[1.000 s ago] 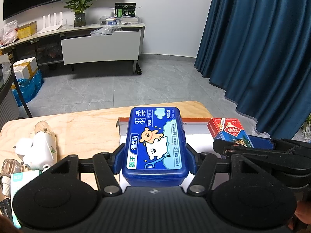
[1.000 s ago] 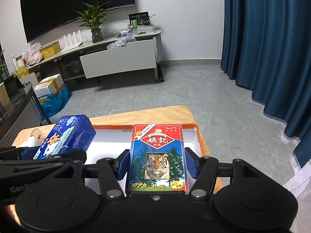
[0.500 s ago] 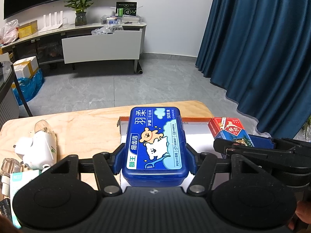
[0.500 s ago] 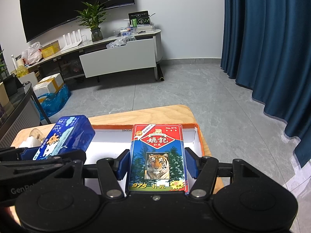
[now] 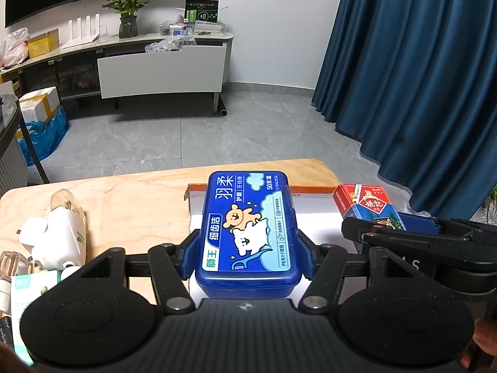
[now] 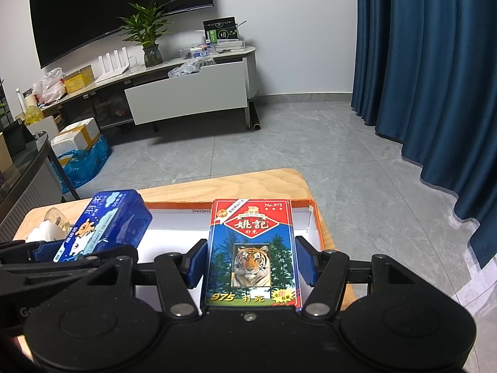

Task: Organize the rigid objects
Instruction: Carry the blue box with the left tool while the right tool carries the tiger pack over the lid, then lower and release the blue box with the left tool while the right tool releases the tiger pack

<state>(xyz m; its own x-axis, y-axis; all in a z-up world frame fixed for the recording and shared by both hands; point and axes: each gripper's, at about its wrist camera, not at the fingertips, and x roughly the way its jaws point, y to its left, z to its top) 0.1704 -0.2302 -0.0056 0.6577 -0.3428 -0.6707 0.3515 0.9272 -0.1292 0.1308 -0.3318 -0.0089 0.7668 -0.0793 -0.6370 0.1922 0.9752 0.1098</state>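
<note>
Near the bench's (image 5: pixel 130 186) right edge, over the white-floored box (image 6: pixel 313 217), a blue case (image 5: pixel 248 230) is clamped in the left tool (image 5: pixel 247 256) and a card pack (image 6: pixel 251 255) in the right tool (image 6: pixel 251 262), neither yet set down, while a white plug (image 5: pixel 56 239) and other items are left at the left edge.

A grey tiled floor (image 5: pixel 174 136) is seen beyond the wooden worktop (image 5: pixel 130 195). Dark blue curtains (image 5: pixel 413 77) are hung along the right side against a white wall (image 5: pixel 273 25). A long low cabinet (image 6: pixel 186 93) is set against that wall, and a potted plant (image 6: pixel 149 37) is placed on it beneath a large dark screen (image 6: pixel 102 9). A green-and-black box (image 6: pixel 221 32) is stood on the cabinet's right end. On the floor to the left, a white carton (image 6: pixel 77 136) is seen above blue plastic (image 6: pixel 84 164).
</note>
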